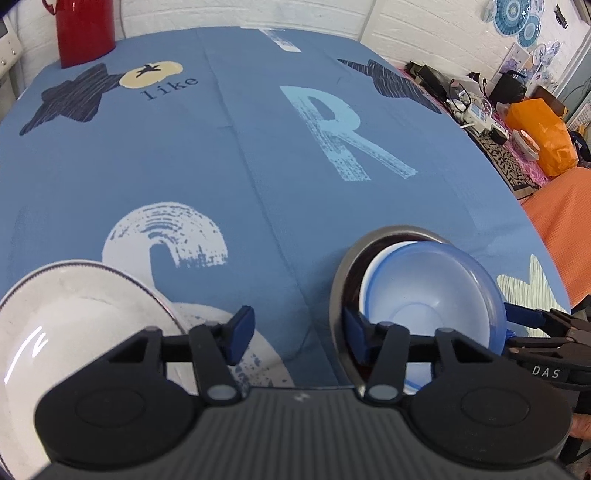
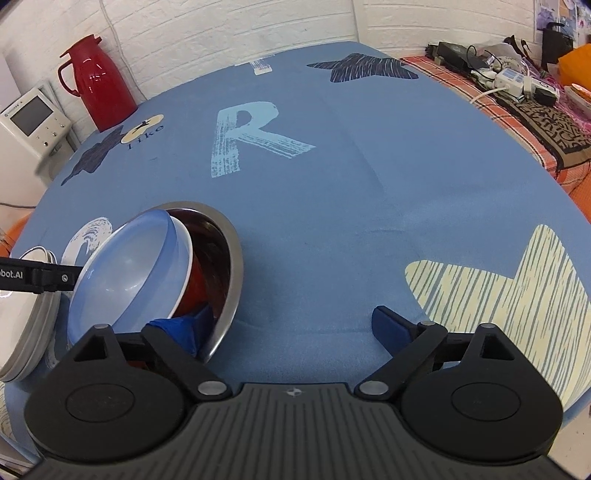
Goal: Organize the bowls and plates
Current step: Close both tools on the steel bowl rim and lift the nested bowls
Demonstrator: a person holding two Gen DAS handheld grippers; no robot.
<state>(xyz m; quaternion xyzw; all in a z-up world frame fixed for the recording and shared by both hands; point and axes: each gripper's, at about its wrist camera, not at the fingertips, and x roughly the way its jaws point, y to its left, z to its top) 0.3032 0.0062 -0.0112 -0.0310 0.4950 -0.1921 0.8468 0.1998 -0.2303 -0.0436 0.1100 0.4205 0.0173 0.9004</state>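
A steel bowl [image 1: 338,280] [image 2: 232,258] stands on the blue cloth. Tilted inside it is a red bowl [image 2: 195,284] with a white inside, and a translucent blue bowl [image 1: 424,295] [image 2: 129,273] nests in that. A white plate [image 1: 74,325] [image 2: 22,332] lies to the left. My left gripper [image 1: 298,332] is open between plate and steel bowl, its right finger at the steel bowl's near wall. My right gripper [image 2: 288,328] is open too, its left finger reaching into the steel bowl under the red bowl. Each gripper shows at the other view's edge [image 1: 535,321] [image 2: 40,277].
A red thermos jug [image 1: 83,29] [image 2: 99,81] stands at the table's far left corner, beside a white appliance [image 2: 29,122]. Cables, boxes and an orange bag [image 1: 543,136] crowd the surface beyond the right edge. The blue printed tablecloth [image 1: 258,147] stretches away behind the bowls.
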